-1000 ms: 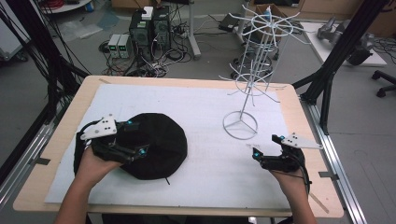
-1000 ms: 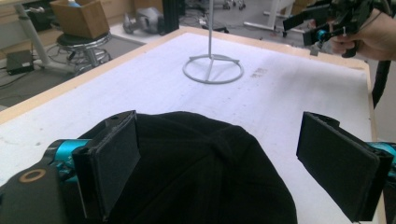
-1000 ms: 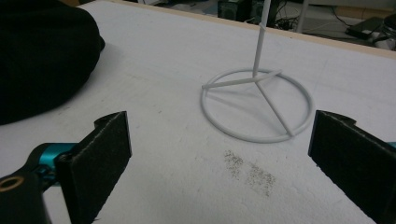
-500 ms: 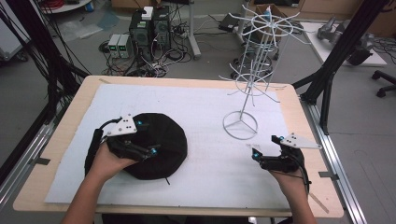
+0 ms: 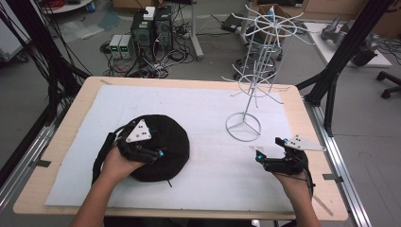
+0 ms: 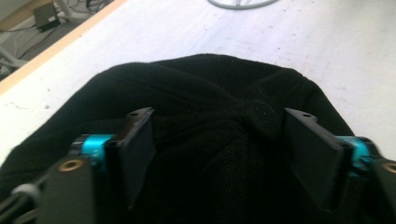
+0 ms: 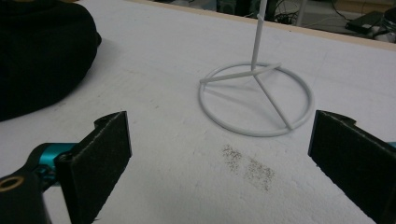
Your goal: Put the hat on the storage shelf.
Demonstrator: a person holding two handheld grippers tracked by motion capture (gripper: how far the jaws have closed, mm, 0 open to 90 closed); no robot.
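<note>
closing on the black hat (image 5: 158, 147), the left gripper (image 6: 217, 140) has its jaws narrowing around a fold, not yet clamped; lifting it to the wire rack (image 5: 257, 71) beside the hat remains; the right gripper (image 7: 219, 154) gapes empty.

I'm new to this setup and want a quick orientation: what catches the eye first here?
A black knit hat lies on the white mat's left half, with the left gripper straddling its crown, jaws just closing. A tall white wire rack stands right of center, and the right gripper rests open near its ring base.
</note>
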